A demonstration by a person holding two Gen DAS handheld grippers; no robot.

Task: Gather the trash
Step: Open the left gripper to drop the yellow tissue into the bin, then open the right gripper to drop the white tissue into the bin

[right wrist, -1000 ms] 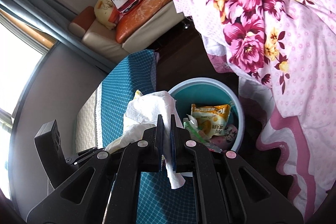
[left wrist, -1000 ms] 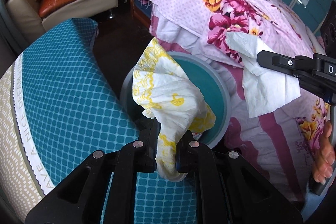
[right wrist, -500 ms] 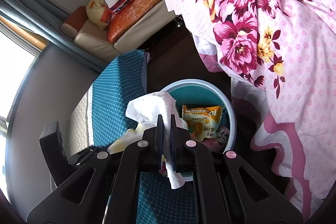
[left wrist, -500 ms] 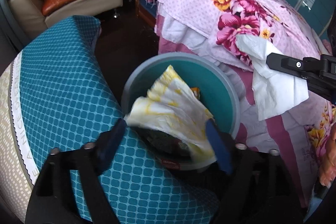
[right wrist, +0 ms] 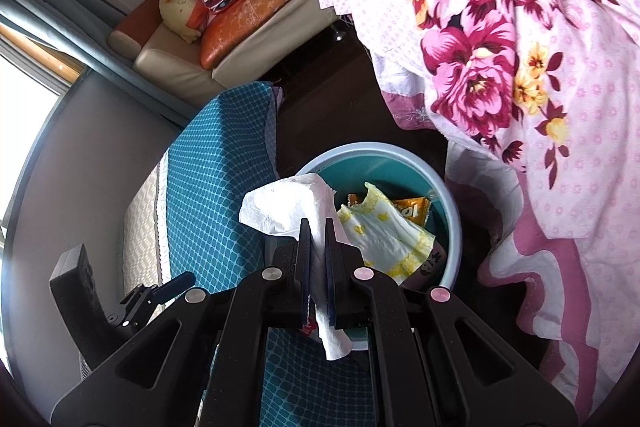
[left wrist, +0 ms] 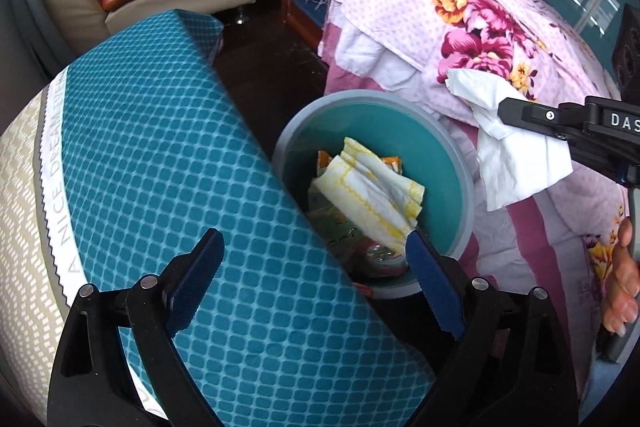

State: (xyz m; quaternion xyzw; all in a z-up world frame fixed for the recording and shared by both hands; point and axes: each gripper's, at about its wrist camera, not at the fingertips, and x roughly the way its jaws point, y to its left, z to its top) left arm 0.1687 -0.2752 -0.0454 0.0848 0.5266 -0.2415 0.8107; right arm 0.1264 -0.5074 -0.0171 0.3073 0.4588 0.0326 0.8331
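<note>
My right hand-held gripper (right wrist: pixel 318 227), pinching a white tissue (right wrist: pixel 288 207), hangs near the teal bin's (left wrist: pixel 466 195) rim, bin ahead and below; my left hand-held gripper (left wrist: pixel 314 247), jaws just spread, is empty, its yellow-printed napkin (left wrist: pixel 372 187) lying inside.

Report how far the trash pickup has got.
Done: the yellow-printed napkin lies in the teal bin on snack wrappers; the left tool has just opened, empty. In hand: the right tool grips a white tissue. Left: dropping it in.
</note>
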